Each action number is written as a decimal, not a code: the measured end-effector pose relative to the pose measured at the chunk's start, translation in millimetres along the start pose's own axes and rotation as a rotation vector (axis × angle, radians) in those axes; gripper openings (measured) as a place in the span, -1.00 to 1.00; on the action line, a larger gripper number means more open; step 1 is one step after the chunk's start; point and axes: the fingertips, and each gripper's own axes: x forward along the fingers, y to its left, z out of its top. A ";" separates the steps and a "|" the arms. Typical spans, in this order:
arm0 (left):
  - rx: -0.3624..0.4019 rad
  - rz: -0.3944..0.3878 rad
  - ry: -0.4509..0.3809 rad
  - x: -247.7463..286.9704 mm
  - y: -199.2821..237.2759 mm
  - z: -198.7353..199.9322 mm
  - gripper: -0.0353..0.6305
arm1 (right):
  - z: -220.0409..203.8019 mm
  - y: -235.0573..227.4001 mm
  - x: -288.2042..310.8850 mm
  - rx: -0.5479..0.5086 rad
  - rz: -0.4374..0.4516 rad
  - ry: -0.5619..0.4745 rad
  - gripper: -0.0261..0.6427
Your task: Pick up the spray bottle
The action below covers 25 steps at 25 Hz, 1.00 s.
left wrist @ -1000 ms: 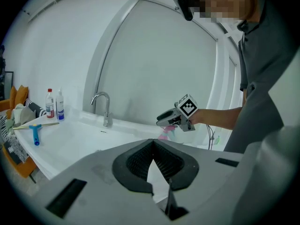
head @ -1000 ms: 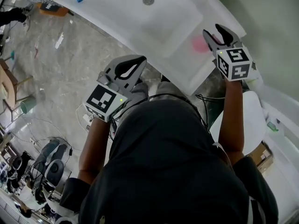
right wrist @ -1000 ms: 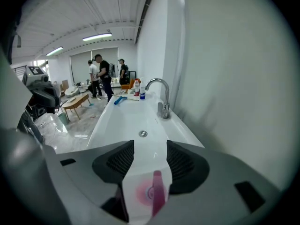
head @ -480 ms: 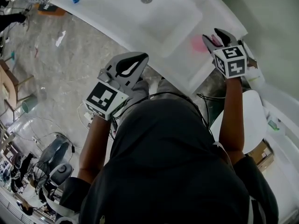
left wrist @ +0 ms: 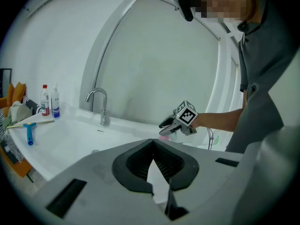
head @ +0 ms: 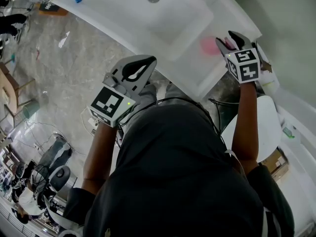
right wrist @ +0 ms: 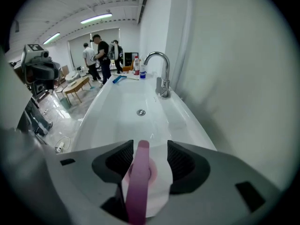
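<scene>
Seen from the head camera, a person in a dark top stands at a long white washbasin (head: 148,26) above a grey marbled floor (head: 74,78). The right gripper (head: 228,38) points down over the basin's right-hand end, where a blurred pink patch is all this view gives of the spray bottle (head: 207,46).

The right gripper view shows far more. The bottle (right wrist: 139,172) stands between the jaws of the right gripper (right wrist: 149,146), with a long pink spray head on a pink collar and a white rounded body. Its base is cut off by the gripper's grey housing. The ribbed black pads stand wide apart and clear of the bottle, and they have just been opening. Beyond lie the smooth basin (right wrist: 117,102), a round drain (right wrist: 141,112), a curved chrome faucet (right wrist: 159,74), a blue-handled tool (right wrist: 118,78) and distant people (right wrist: 101,55).

The left gripper (head: 148,60) is held back over the floor. In its own view the left gripper (left wrist: 153,142) has its jaws clenched tip to tip, with nothing between them. This view alone shows the right gripper (left wrist: 165,126) side-on, with a sliver of pink beneath it, and two small bottles (left wrist: 50,101) at the basin's far end. Their labels are too small to read.
</scene>
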 end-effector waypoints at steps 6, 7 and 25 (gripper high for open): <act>-0.009 0.004 0.001 0.6 -2.6 0.1 -0.88 | -24.0 8.4 -3.9 -0.035 0.038 0.130 -0.29; -0.004 0.003 0.001 1.1 -2.8 -1.0 -0.88 | -26.4 9.4 -2.8 -0.023 0.047 0.137 -0.31; 0.034 0.141 -0.032 -59.7 4.9 14.9 -0.88 | 26.1 0.8 -88.0 0.088 0.028 -0.104 -0.57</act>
